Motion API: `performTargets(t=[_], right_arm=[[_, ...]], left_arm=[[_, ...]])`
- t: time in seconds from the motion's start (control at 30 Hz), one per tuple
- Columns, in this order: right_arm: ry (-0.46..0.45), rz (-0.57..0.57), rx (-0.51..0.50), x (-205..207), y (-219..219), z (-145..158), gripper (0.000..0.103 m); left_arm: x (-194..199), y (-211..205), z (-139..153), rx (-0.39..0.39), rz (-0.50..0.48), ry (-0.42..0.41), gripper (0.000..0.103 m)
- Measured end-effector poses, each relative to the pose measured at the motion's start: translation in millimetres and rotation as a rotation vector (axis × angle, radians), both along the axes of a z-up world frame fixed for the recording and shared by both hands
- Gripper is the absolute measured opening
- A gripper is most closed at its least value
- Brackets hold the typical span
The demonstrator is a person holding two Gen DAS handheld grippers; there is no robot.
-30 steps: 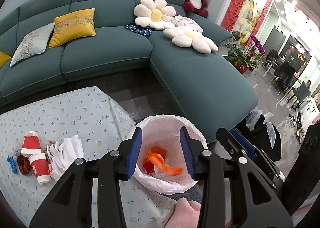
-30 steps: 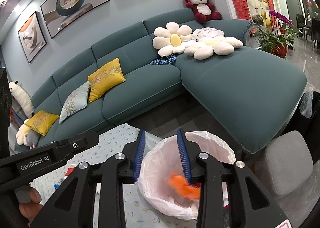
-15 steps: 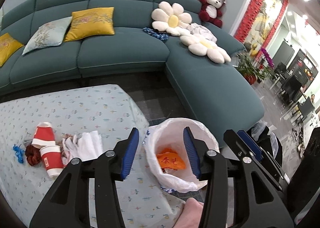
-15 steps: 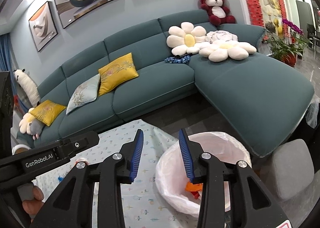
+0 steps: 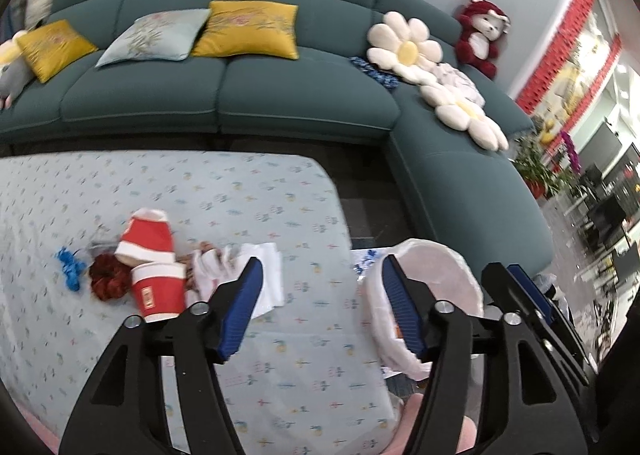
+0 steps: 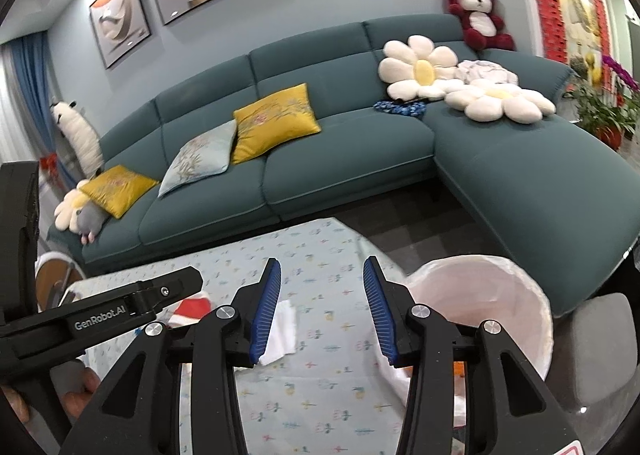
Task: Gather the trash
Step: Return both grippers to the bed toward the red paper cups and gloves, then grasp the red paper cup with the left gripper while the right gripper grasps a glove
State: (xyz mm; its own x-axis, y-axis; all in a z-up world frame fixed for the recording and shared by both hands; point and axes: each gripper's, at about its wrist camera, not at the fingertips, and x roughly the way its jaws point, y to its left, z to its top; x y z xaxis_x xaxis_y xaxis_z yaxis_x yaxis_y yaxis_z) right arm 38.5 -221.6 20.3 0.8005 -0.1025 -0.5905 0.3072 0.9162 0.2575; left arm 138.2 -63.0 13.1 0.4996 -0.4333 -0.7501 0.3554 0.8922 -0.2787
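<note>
A: Big teal sofa (image 5: pixel 304 95) at the back, then the tabletop (image 5: pixel 248 191) under that pale flowered cloth, and the bin with the white liner (image 5: pixel 444 275) standing just off its right edge.

B: And the trash that's left?

A: All in one heap on the tabletop, well to the left of the bin. Largest is the white tissue wad (image 5: pixel 256 275), then two red paper cups: one upright-ish (image 5: pixel 158 293) in front, one lying on its side (image 5: pixel 148 231) behind it. Then a dark red crumpled clump (image 5: pixel 106 281), and smallest, a blue scrap (image 5: pixel 70 267) at the far left.

B: Which tool is nearer?

A: The left tool (image 5: pixel 320 291). Its left blue pad sits right over the tissue's edge in its own view, so the heap lies ahead and to its left. Its jaws are spreading apart with nothing between them. The right tool (image 6: pixel 320 311) is on the bin side, its jaws also opening and empty; the tissue (image 6: pixel 280 331) peeks out beside its left pad.

B: So the left hand goes?

A: I'd guess so. The tissue's long side runs roughly across its jaws, an easy pinch.
</note>
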Motion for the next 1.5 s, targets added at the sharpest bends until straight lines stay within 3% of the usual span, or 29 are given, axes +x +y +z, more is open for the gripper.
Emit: performTargets(t=[0.33,0.8,0.93,1.4,1.5], right_arm=[[0.061,0.103,0.003,25.0,55.5,-21.0,0.042],[0.233,0.241,0.034,68.8,127.5,-94.8,0.042],[0.283,0.27,0.042,82.1,139.9,-118.5,0.042],[0.391,0.299,0.046,128.1,159.7,-179.6,0.042],[0.402,0.294,0.056,132.0,155.5,-187.8,0.038]], left_arm=[[19.0,70.5,-32.7,0.027,0.126,0.067,0.069],[42.9,142.8,-98.9,0.096,0.244,0.195,0.07],[52.1,152.2,-119.0,0.101,0.257,0.241,0.077],[86.1,145.2,-175.9,0.097,0.234,0.362,0.086],[92.1,141.0,-184.3,0.094,0.233,0.38,0.087]])
